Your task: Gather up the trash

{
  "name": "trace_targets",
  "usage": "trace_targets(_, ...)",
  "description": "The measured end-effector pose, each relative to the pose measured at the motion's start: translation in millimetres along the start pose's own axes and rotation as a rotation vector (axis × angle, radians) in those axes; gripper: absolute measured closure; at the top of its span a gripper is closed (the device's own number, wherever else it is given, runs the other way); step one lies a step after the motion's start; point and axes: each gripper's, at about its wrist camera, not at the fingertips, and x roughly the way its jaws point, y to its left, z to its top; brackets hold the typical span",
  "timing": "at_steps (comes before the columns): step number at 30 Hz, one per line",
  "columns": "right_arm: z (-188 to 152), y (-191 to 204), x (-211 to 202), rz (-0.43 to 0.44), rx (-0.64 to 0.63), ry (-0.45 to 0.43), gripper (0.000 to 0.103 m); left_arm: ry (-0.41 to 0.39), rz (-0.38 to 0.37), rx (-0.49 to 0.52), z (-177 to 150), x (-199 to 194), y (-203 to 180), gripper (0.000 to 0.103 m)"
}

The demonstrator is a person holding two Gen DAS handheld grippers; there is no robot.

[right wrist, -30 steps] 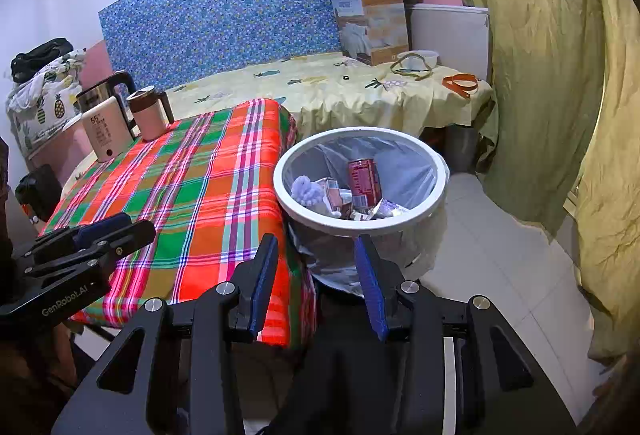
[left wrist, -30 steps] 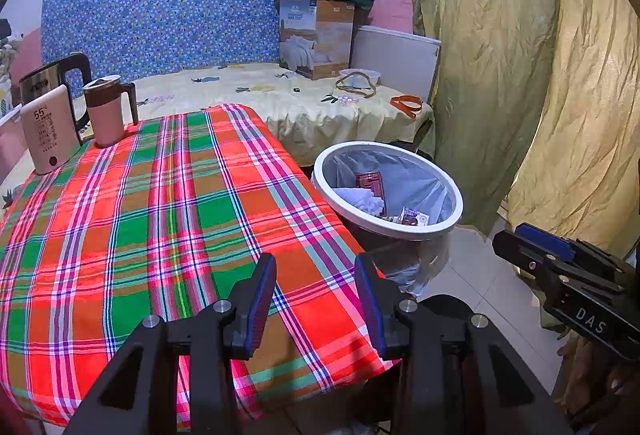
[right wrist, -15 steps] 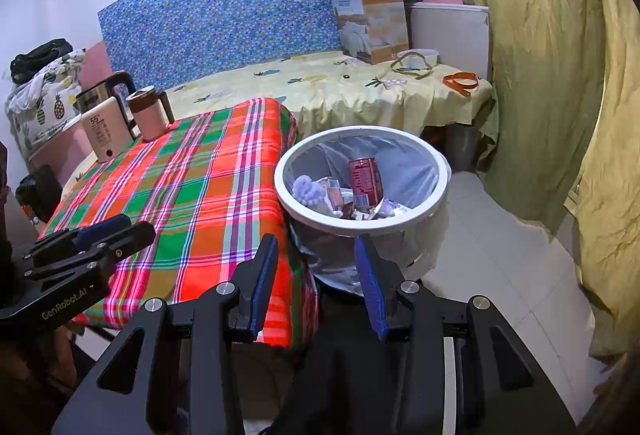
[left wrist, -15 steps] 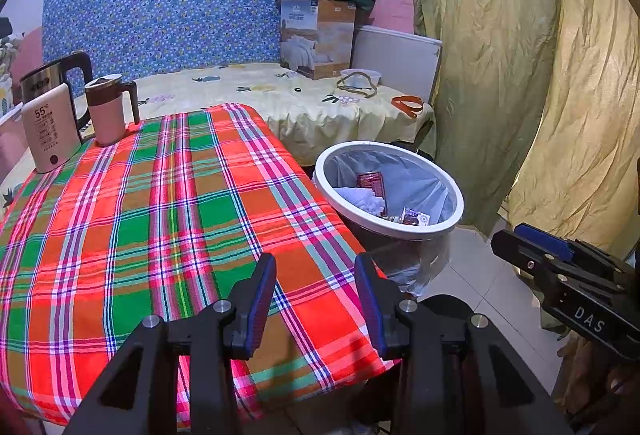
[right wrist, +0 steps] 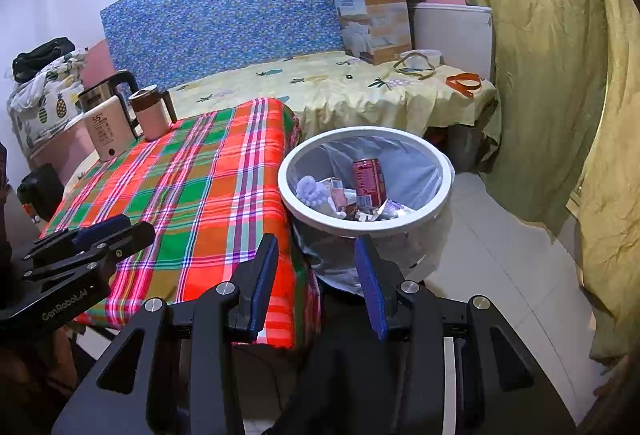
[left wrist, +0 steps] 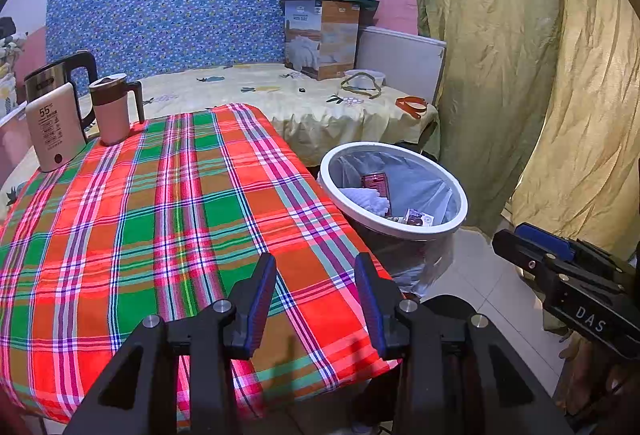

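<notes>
A round white-rimmed trash bin (right wrist: 447,191) with a clear liner stands on the floor by the table's right edge; it also shows in the left wrist view (left wrist: 460,195). Inside lie a red can (right wrist: 368,181), a white crumpled tissue (right wrist: 312,191) and small wrappers (left wrist: 418,217). My left gripper (left wrist: 316,301) is open and empty above the near part of the plaid tablecloth (left wrist: 160,211). My right gripper (right wrist: 316,285) is open and empty, in front of the bin and clear of it.
A kettle (left wrist: 52,79), a beige box (left wrist: 54,133) and a pink mug (left wrist: 114,109) stand at the table's far left. A bed with a yellow sheet (left wrist: 280,95) and a cardboard box (left wrist: 322,39) lies behind. Curtains (left wrist: 540,75) hang on the right above a tiled floor (right wrist: 500,267).
Both views shifted only slightly; the bin sits a touch further right in the right wrist view. Both grippers stay open and empty.
</notes>
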Motion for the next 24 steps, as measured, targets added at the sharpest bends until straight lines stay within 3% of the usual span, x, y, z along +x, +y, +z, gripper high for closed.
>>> trace_targets(24,-1.2,2.3,2.4,0.020,-0.001,0.011,0.061,0.005,0.022,-0.007,-3.2,-0.2,0.3,0.062)
